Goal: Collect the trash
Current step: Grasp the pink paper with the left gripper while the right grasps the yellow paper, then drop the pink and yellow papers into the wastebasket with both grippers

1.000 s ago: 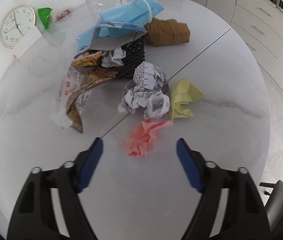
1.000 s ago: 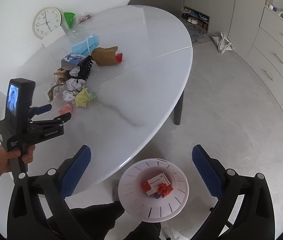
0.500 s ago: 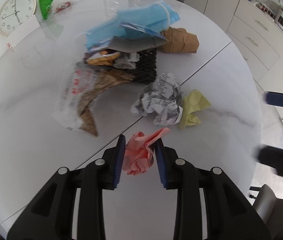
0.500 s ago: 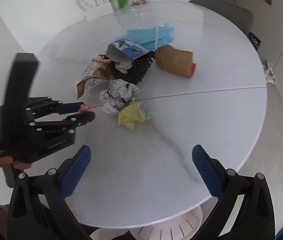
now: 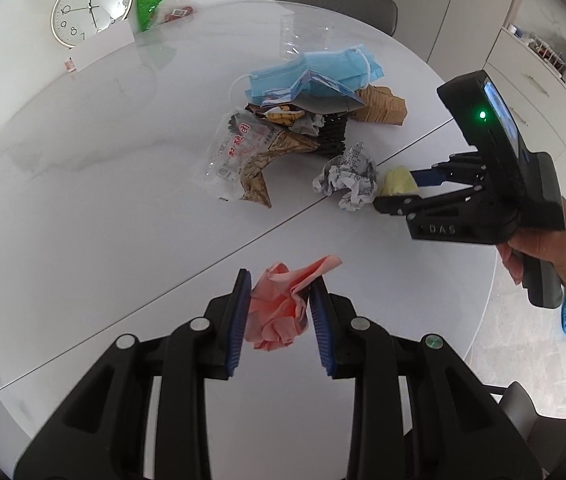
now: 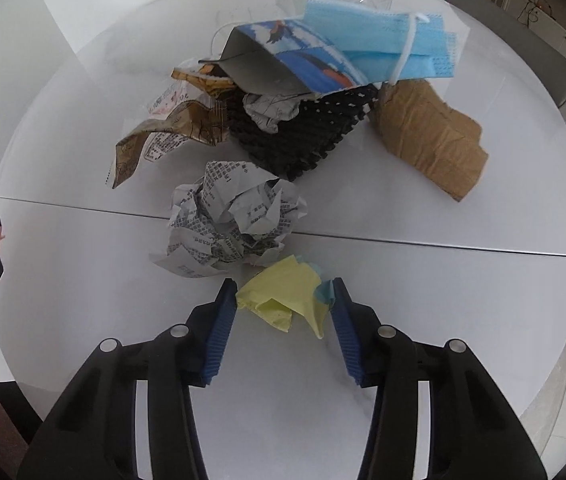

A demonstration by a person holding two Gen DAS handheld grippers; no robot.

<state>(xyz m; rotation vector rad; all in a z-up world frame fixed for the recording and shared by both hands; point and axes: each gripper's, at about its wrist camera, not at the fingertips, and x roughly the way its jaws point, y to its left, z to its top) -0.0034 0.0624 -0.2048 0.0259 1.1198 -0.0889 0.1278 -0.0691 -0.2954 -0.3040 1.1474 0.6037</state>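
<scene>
The white marbled desk (image 6: pixel 443 320) carried a heap of trash near its middle, crossed by a straight seam. At the heap's core stood a black woven basket (image 6: pixel 303 140), tipped and overfilled, with a printed card sleeve (image 6: pixel 283 64) and a blue face mask (image 6: pixel 387 52) resting on top. A crumpled brown paper bag (image 6: pixel 431 136) lay touching the basket on one side; a clear and brown snack wrapper (image 5: pixel 251 152) spread out on the other. A ball of printed newspaper (image 6: pixel 235 220) sat on the seam, just in front of the basket.

The right tool (image 6: pixel 285 324) pointed steeply down at the desk. Its jaws had just been closing, and a crumpled yellow paper (image 6: pixel 283 300) sat between them on the desk, beside the newspaper ball. The pads reached the paper's edges, but a firm grip could not be confirmed.

The left tool (image 5: pixel 281 320) was clamped on a crumpled pink paper (image 5: pixel 283 308), which appeared lifted clear of the desk. A wall clock (image 5: pixel 91 8) stood at the far edge.
</scene>
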